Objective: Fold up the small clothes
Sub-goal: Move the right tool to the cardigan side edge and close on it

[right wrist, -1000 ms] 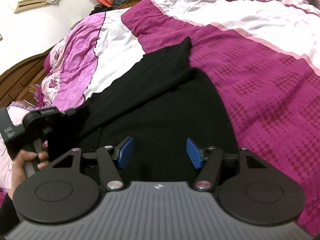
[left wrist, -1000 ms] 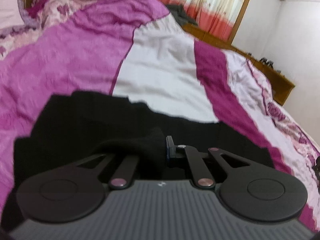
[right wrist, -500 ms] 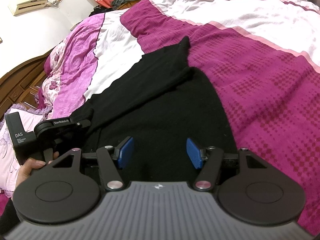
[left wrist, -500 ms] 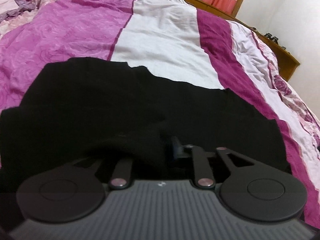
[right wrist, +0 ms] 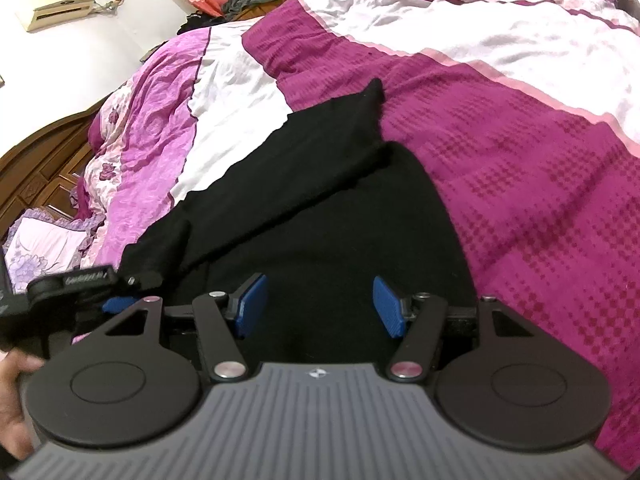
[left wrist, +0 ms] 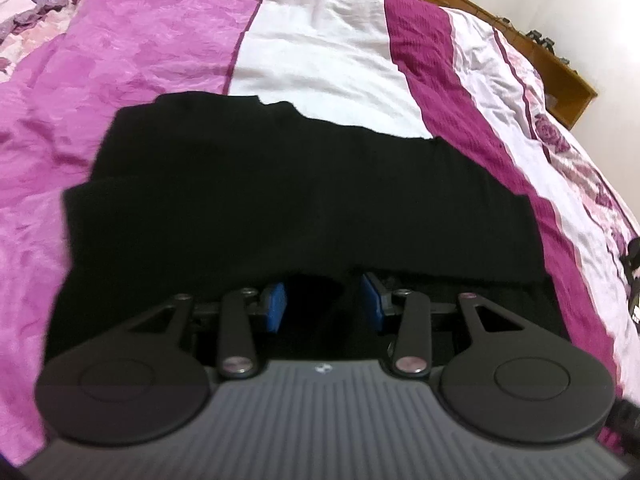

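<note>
My 2 claws, left [left wrist: 323,307] and right [right wrist: 320,311], both gape empty over the garment [right wrist: 328,216], its long axis running ahead-left of the right one.

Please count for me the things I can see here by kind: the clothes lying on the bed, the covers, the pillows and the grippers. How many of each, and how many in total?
Black garment on the bed: 1
Pink, magenta and white bed cover: 1
Pillow at the bed's edge: 1
Grippers: 2, the left gripper and the right gripper, both open
Total: 5
</note>
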A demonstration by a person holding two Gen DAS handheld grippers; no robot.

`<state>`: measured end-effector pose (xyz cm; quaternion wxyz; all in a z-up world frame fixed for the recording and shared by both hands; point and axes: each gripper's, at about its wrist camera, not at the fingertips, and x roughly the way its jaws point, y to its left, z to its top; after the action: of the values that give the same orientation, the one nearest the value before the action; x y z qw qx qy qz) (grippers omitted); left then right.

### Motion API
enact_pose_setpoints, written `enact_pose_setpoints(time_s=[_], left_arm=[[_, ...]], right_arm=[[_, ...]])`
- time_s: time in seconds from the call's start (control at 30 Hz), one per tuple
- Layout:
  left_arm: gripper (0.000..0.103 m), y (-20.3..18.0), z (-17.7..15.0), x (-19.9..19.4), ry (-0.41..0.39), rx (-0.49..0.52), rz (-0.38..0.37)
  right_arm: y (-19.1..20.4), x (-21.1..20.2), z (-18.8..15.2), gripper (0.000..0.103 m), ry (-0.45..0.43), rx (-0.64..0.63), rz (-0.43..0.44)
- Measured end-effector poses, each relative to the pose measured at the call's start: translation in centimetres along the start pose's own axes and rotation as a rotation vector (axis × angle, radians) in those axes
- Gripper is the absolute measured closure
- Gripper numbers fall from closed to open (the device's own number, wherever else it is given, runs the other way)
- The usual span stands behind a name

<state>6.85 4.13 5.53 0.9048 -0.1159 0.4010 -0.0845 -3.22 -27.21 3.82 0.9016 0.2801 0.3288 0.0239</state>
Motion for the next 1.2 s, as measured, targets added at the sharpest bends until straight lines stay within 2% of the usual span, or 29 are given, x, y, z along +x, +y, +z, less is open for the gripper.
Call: enact_pose_setpoints(time_s=[0.43,0.63,0.93,1.2], left_arm=[[0.061,3.1,-2.4,-5.0,-0.017,0.026,0.054],[0.061,4.5,-2.4,-6.0,-0.036,0.030,0.085],[0.060,7.1,-3.2,-6.5,-0.034,-0.024,0.111],[0.060,8.4,-3.6,-5.9,-0.025,-0.040,0.129]], right_arm=[[3.6,0.6,0.2,0.037,0.038,-0.072,0.036],[7.4,2.3,1.0,0.037,0.095,-0.172,0.092],[14.1,8.4,2.9,0.037,0.160,-0.267,0.191],[17.8,14.6,3.1,0.037,0.237,-0.302,0.183]])
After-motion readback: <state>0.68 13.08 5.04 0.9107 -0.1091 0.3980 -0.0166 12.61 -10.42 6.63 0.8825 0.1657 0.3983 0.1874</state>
